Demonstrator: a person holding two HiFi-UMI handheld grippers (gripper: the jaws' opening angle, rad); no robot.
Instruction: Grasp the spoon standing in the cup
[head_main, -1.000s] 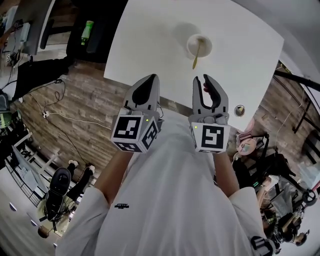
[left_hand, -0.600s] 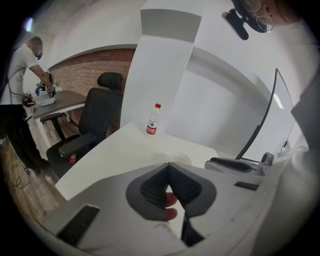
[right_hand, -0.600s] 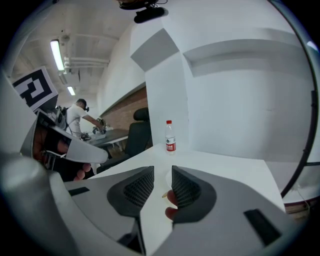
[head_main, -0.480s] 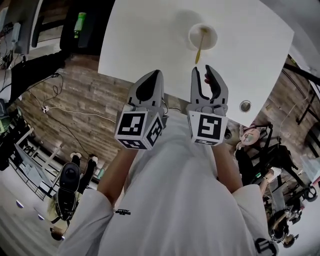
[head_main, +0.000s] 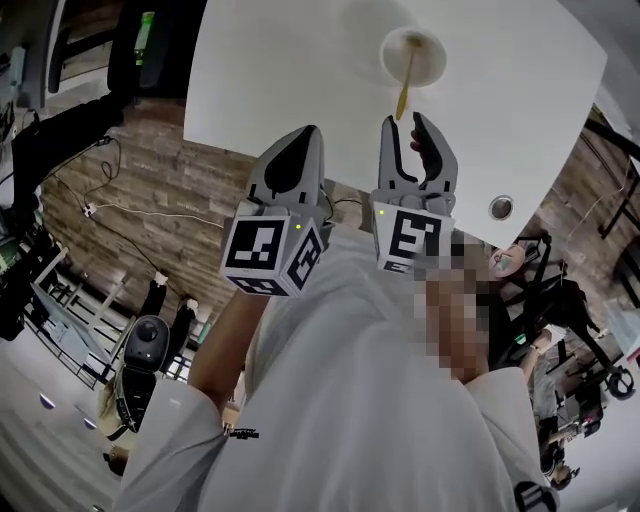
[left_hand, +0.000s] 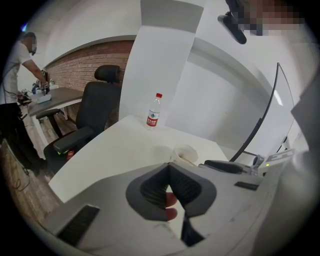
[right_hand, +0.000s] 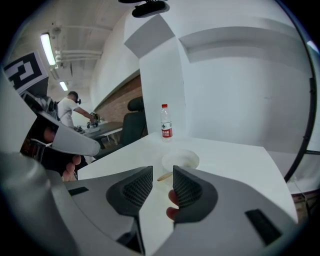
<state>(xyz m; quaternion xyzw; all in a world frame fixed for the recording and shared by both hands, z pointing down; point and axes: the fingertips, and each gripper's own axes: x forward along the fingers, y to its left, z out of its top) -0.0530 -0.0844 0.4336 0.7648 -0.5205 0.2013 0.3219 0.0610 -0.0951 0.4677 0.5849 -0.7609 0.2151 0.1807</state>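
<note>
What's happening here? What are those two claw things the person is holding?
A person holds a two-jaw gripper in each hand at the near edge of a white table. A spoon stands in a cup on the table, with its handle leaning toward the person. The right gripper points at that handle. Its jaws have just been opening, and nothing is between them yet. The left gripper is shut and empty beside it. A bottle stands further back.

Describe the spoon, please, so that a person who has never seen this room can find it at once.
Start from the big white table and find the white cup standing on it. The spoon is the thin piece leaning in that cup, one end past the rim. Its yellowish colour marks it against the white cup and table.
</note>
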